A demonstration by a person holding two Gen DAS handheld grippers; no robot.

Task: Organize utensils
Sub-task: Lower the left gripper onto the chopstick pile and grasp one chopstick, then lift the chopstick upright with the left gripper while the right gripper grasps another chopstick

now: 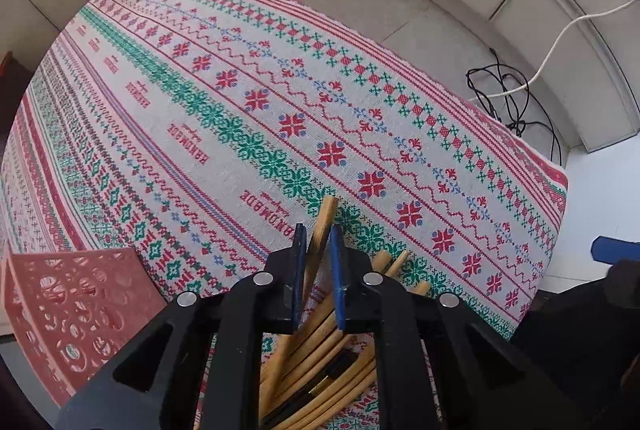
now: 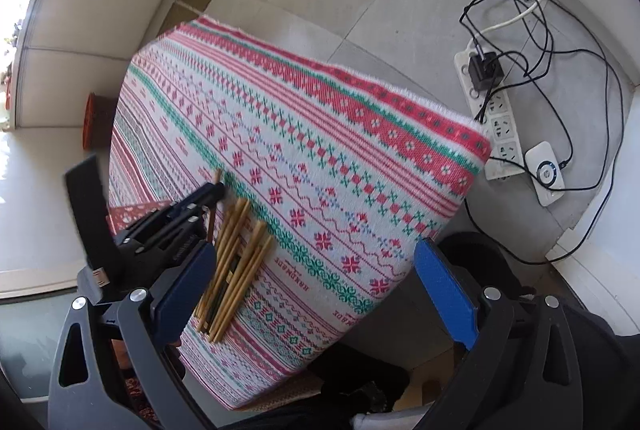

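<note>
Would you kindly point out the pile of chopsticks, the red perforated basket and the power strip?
Pile of chopsticks (image 2: 234, 262), right wrist view, middle of the bundle.
Red perforated basket (image 1: 76, 310), left wrist view, its side wall.
Power strip (image 2: 494, 118), right wrist view, its white body.

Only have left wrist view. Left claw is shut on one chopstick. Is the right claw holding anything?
Observer: No. The right claw is open, with nothing between its blue pads.
Operator: Where's the rest of the pile from your side?
Observer: The other chopsticks lie side by side on the tablecloth, right beside the left claw and its held chopstick.
Operator: I see cables past the table corner. What do they run to?
Observer: A white power strip on the floor, with a black adapter plugged in.
</note>
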